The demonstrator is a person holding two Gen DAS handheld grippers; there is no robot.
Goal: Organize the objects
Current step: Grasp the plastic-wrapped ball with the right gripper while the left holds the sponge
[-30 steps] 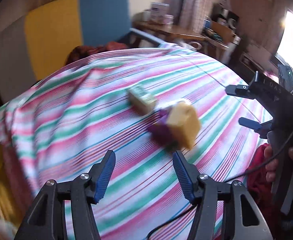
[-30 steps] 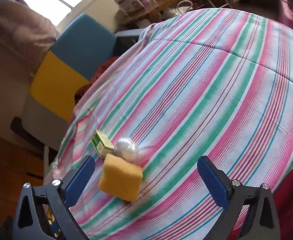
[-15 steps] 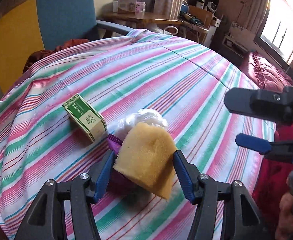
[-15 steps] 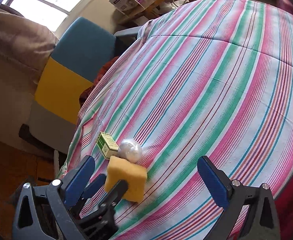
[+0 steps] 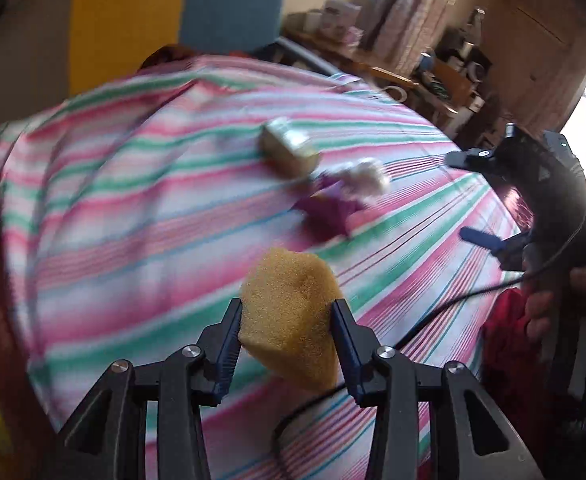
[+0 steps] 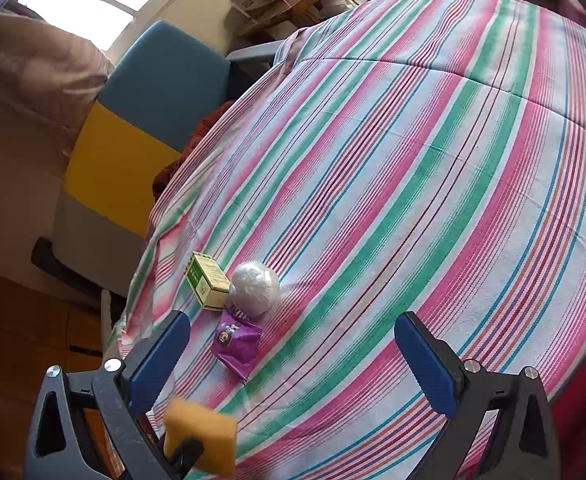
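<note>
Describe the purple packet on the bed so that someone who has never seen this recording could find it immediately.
On the striped bedspread, near the edge by the blue and yellow chair, three small things lie close together. The purple packet is the flat, glossy one nearest the camera, in front of the green box and the white wrapped ball.

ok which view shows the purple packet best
The right wrist view: the purple packet is sharp there, flat on the striped cloth beside the foil ball. The left wrist view shows only a motion-blurred purple smear.
</note>
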